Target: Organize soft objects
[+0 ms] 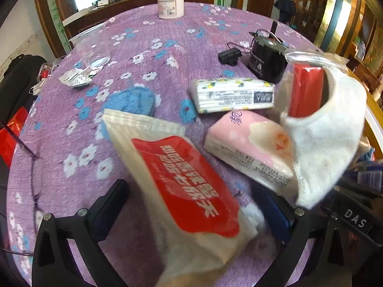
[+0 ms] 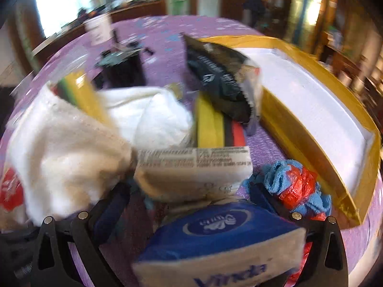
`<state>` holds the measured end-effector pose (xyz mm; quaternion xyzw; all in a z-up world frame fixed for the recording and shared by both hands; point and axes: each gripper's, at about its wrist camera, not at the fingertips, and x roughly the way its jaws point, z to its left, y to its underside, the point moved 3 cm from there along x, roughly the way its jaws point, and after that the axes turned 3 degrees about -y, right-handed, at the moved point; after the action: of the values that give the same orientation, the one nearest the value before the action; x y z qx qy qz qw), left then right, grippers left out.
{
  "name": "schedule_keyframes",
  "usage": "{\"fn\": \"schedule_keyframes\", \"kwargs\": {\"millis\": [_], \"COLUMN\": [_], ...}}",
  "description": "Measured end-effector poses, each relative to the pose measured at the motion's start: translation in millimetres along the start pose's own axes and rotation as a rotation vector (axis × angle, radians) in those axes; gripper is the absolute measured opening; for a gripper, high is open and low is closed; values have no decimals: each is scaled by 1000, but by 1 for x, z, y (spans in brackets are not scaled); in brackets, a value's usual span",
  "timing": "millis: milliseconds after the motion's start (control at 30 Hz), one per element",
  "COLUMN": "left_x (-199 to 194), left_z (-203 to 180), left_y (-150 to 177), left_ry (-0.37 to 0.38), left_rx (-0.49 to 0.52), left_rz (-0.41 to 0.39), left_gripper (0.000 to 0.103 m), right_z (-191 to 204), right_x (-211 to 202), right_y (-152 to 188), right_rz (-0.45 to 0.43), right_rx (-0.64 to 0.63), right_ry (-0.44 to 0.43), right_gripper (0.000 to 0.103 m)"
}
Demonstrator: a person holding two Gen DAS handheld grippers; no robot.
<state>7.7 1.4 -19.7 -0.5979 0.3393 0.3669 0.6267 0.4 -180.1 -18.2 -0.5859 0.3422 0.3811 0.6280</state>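
The desk (image 1: 148, 40), spread with a purple flowered cloth, is the largest thing in view, and everything else is placed against the pink tissue pack (image 1: 249, 148) lying on it. Beyond and to the right of that pack, as the right wrist view shows, sits an open gold-walled box (image 2: 299, 129) with a white lining, close to the desk's edge. A white towel (image 1: 328, 138) hangs just right of the pink pack, overlapping its right end, with a red packet (image 1: 306, 91) showing behind its upper edge. Left of the pink pack and nearer the camera, a cream tissue pack with a red label (image 1: 184, 186) is tilted up off the cloth between the jaws of the left hand-held gripper (image 1: 198, 203); the jaws stand wide, and blur hides whether the fingers press on it, so I cannot tell if it is gripped. In the right wrist view a blue Vinda tissue pack (image 2: 215, 244) fills the space between the fingers of the right hand-held gripper (image 2: 191, 205), and again contact is not clear. Just behind the pink pack lies a lemon-print tissue pack (image 1: 232, 94); behind that stands a black device (image 1: 265, 59). Far beyond, a white jar (image 1: 170, 4). Far left, a clear plastic cup (image 1: 92, 47).
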Motion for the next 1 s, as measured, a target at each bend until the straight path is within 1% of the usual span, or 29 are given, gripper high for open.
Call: {"fn": "schedule_keyframes", "kwargs": {"millis": [33,67,100,133,167,200,233,267,333,400,433,467,500,533,600,667,700,733,767,800,833,867,933,1000], "left_x": [-9,-14,-24,-32,-40,-44,-47,-50,-50,-45,-41,-37,-32,-27,-21,-14,-7,-3,-2,-1,-3,-5,-11,-19], "left_z": [5,8,11,15,20,23,25,28,32,37,39,40,40,40,35,29,25,23,22,20,19,18,19,21], "left_y": [2,3,6,9,13,16,18,22,23,21,18,15,12,9,3,0,-2,-3,-4,-4,-4,-3,2,8], "left_ry": [0,1,10,30,56,69,69,60,53,52,45,54,65,76,69,55,43,31,3,-18,-33,-39,-12,-8], "left_rx": [1,3,4,-2,-14,-22,-30,-42,-69,-98,-115,-133,-145,-162,-163,-148,-140,-138,-139,-133,-123,-118,-129,-133], "left_rz": [-16,-32,-46,-54,-57,-57,-58,-58,-60,-52,-44,-31,-23,-7,10,27,42,44,19,14,6,-2,-10,-28], "left_gripper": [103,103,103,103,103,103,103,103,103,98,87,75,69,66,66,68,69,69,69,67,53,45,43,43], "right_z": [1,0,-5,-12,-17,-21,-22,-24,-33,-42,-46,-52,-58,-67,-88,-100,-107,-111,-117,-120,-123,-125,-128,-127], "right_x": [-3,-9,-15,-19,-25,-30,-36,-45,-62,-84,-94,-105,-113,-119,-133,-136,-136,-138,-137,-135,-132,-129,-124,-118], "right_y": [0,8,13,18,22,26,30,34,38,44,49,52,54,55,60,61,63,64,67,70,73,75,80,80], "right_rz": [36,59,54,54,41,25,6,-12,-54,-117,-149,-181,-201,-217,-249,-278,-287,-287,-278,-266,-248,-232,-210,-193], "right_rx": [-48,-109,-141,-139,-149,-169,-202,-235,-262,-298,-315,-333,-342,-339,-328,-330,-331,-331,-333,-339,-345,-350,-352,-347], "right_ry": [-70,-164,-225,-272,-284,-273,-272,-297,-340,-390,-394,-400,-423,-451,-477,-461,-455,-457,-463,-465,-464,-458,-455,-460], "right_gripper": [102,103,103,103,103,102,102,102,102,102,102,102,102,102,101,100,100,96,94,86,81,80,79,79]}}
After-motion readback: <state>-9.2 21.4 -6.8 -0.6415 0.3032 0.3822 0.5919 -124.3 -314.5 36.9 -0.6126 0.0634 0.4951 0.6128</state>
